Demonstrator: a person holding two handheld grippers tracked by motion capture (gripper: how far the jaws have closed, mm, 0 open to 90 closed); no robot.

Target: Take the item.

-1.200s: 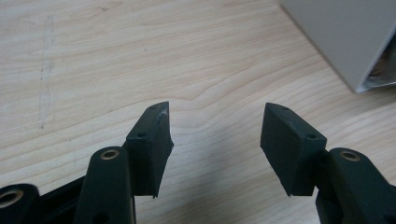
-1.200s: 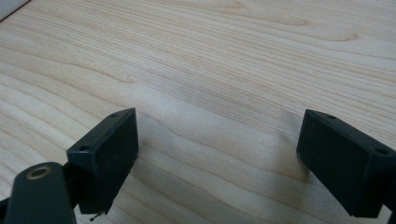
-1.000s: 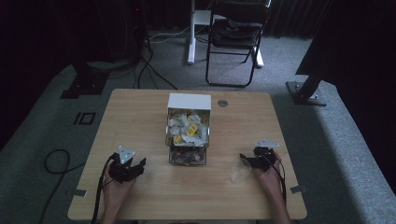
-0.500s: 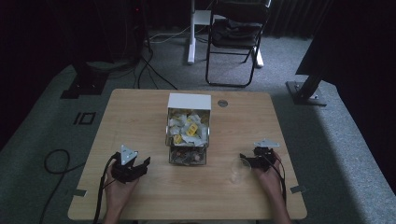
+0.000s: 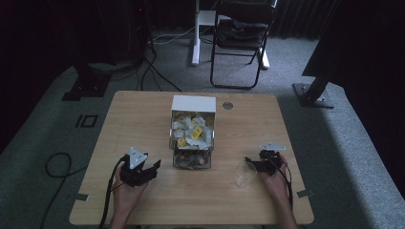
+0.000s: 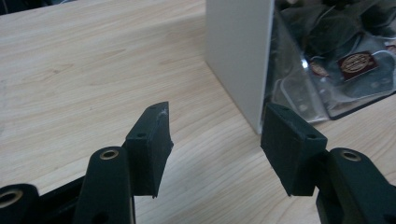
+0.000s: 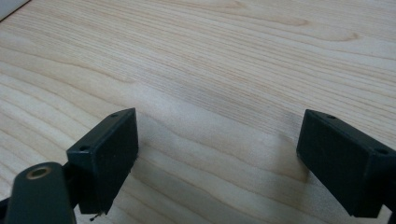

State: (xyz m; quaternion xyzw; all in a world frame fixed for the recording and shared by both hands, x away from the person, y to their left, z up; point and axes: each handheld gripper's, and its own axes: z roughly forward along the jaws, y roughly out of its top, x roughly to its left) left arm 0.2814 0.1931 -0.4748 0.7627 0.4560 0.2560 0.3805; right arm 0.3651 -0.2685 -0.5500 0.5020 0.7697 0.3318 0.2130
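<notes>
Since both of your grippers are empty and the thing nearest to either is the clear cup [image 5: 246,174], treat that as your object; it stands on the near right part of the table [image 5: 133,119], just on the near-left side of the right gripper [image 5: 250,163], and so faint against the wood that its outline is hard to read; whether it touches the jaws you cannot tell from the high view. Your right gripper's jaws stand wide apart with nothing between them but bare wood; your left gripper [image 5: 152,168], on the near left, is likewise spread wide and holds nothing, pointing toward the clear box [image 5: 192,143] at the table's middle, whose white wall [image 6: 238,56] and packed tea bags [image 6: 357,65] lie just beyond its fingertips. Judge the cup as very light, thin-walled and springy; it will likely skate across the smooth tabletop at a nudge, tip easily, and buckle or crack if you squeeze hard; its surface looks slick, so the pads may slide. Take it across the body, a little below the rim where the wall is stiffest, with one jaw on each side, and close only until the wall begins to give; come at it level and slowly, so that neither jaw knocks it before the other arrives. The sachets [image 5: 191,131] in the box are soft, light and loose; pinch one by a corner or its tag, if you go there with the left.
</notes>
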